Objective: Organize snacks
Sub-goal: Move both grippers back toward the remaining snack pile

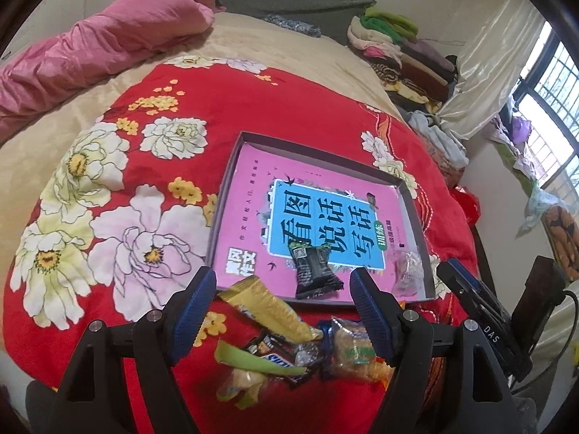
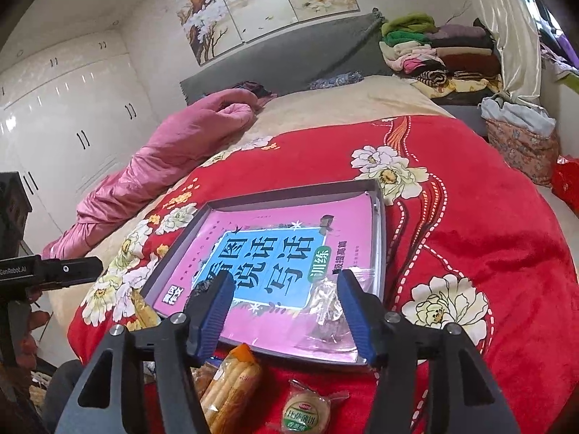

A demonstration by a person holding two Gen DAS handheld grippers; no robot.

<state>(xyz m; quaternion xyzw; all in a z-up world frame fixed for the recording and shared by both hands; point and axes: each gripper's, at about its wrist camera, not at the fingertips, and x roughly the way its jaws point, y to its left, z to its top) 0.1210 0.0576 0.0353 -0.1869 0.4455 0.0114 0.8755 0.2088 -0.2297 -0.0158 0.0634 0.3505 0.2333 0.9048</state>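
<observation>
Both tongs gape wide and empty. Left tongs point(image 1: 282, 311) hover over the snack pile point(image 1: 289, 350) on the bed, near of the tray point(image 1: 226, 195); gold packet point(image 1: 267, 309) lies between them, long axis running left-far to right-near.

1 tray point(image 1: 416, 217), 1 book point(image 1: 325, 217), 2 wrapped snacks inside point(image 1: 314, 271), 2 tools point(image 1: 282, 311)

Shallow grey cardboard box point(image 1: 416, 213) lies open-topped on red floral blanket point(image 1: 119, 188); low rim only barrier. Inside, black foil snack packet point(image 1: 314, 271) and clear crinkled wrapper point(image 1: 409, 271) crowd near edge; pink book cover point(image 1: 253, 188) behind them bare. Heap of loose wrapped snacks point(image 1: 289, 350) blocks blanket just before box. Blanket left of box open.
</observation>
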